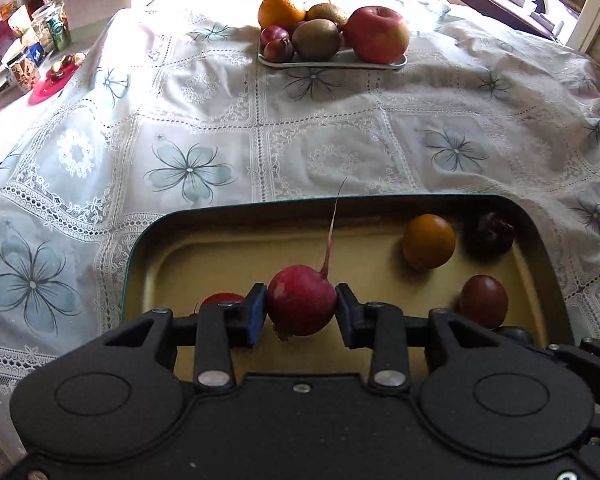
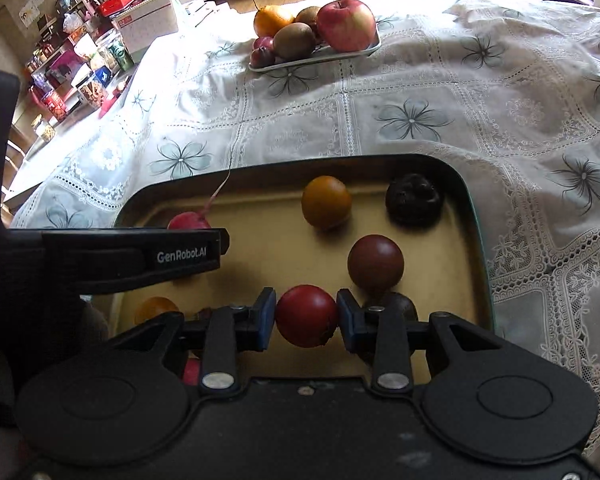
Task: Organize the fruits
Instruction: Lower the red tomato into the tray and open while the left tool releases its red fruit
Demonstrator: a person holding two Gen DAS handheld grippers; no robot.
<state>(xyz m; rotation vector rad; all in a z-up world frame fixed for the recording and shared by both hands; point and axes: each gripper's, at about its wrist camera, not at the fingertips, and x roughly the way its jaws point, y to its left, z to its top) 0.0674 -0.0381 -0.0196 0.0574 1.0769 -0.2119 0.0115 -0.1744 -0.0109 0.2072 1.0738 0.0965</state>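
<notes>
Left claw point(image 1: 301, 309) pinching radish point(image 1: 301, 300), right claw point(image 2: 306, 317) (likewise) tomato point(image 2: 306, 315)

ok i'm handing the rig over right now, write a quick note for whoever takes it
Left gripper: shut on the red radish, held above the near tray.
Right gripper: shut on a red tomato, also over the near tray.
In the tray: an orange tomato, a dark wrinkled fruit, a brownish-red tomato, and a few more items partly hidden by the grippers.
Far plate: apple, two kiwis, pear and small plums, already together.
Done: the far plate looks sorted.
Left: place both held items, then clear the rest of the tray. Where each goes is not shown.
</notes>
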